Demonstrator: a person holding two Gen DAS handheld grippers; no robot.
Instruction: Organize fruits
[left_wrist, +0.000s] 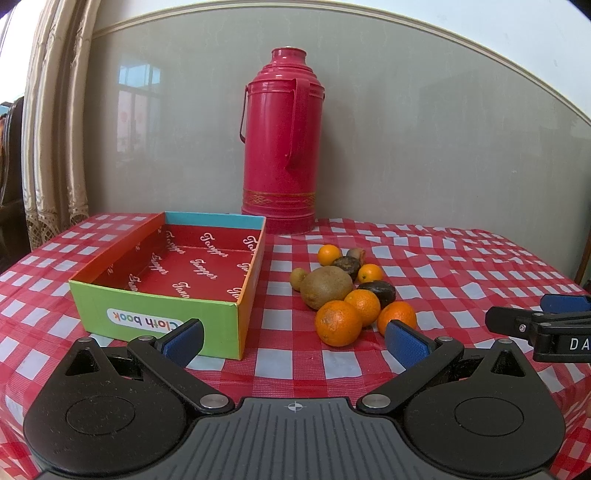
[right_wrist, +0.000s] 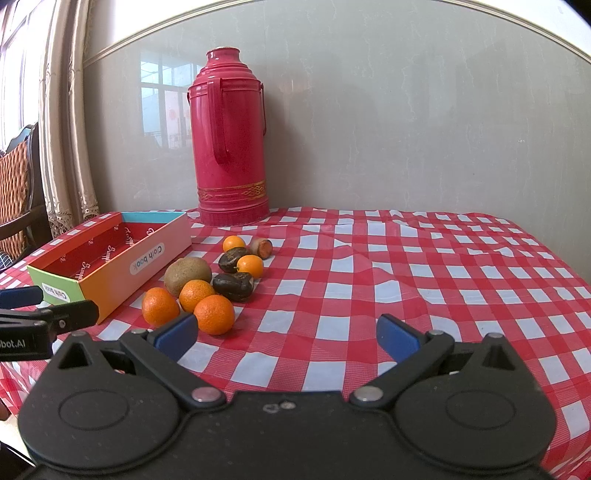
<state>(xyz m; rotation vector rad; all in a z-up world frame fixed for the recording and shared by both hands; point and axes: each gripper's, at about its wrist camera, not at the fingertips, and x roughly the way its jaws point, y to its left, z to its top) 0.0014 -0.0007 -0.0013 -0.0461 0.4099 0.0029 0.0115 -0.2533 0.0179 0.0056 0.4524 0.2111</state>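
Note:
A pile of fruit lies on the checked tablecloth: several oranges (left_wrist: 338, 323) (right_wrist: 214, 314), a large brown kiwi (left_wrist: 325, 287) (right_wrist: 187, 275) and dark fruits (left_wrist: 377, 291) (right_wrist: 233, 285). An empty colourful "Cloth book" box (left_wrist: 162, 317) (right_wrist: 110, 273) stands left of the pile. My left gripper (left_wrist: 293, 338) is open and empty, just in front of the nearest orange. My right gripper (right_wrist: 288, 336) is open and empty, to the right of the pile. Each gripper's tip shows in the other view (left_wrist: 535, 325) (right_wrist: 48, 317).
A tall red thermos (left_wrist: 281, 140) (right_wrist: 231, 136) stands at the back against the wall. The red-and-white tablecloth (left_wrist: 461, 266) (right_wrist: 406, 266) covers the table. A curtain (left_wrist: 55, 129) and a chair (right_wrist: 18, 199) are at the left.

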